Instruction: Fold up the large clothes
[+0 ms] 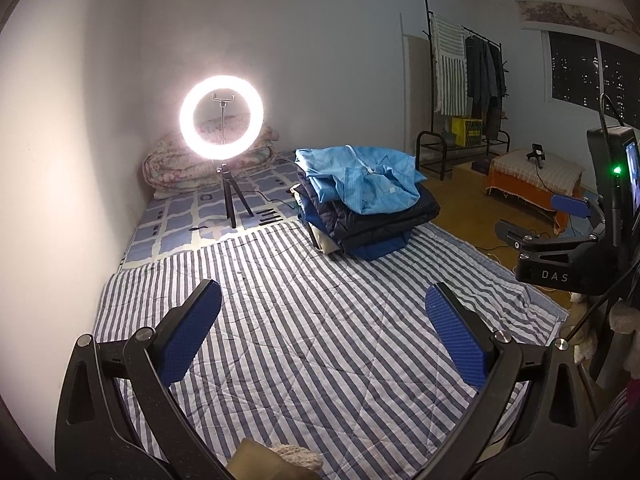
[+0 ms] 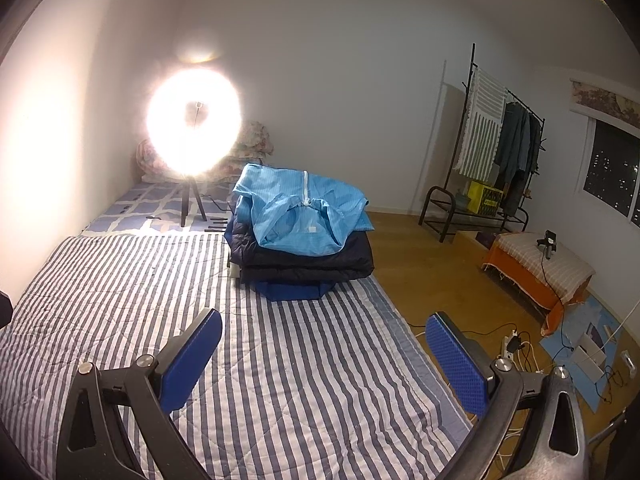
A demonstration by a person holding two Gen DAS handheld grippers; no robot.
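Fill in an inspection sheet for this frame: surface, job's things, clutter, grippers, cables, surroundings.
Surface: striped quilt spread flat over the mattress.
Job's things: stack of folded clothes at the quilt's far edge, light blue garment on top.
Clutter: lit ring light on a tripod.
Grippers: left gripper and right gripper hold nothing, jaws wide apart.
Cables: power strip with leads on the floor.
Surroundings: clothes rack, dark window.

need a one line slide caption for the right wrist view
Open right gripper above a striped quilt, facing a stack of folded clothes topped by a light blue garment, ring light behind.
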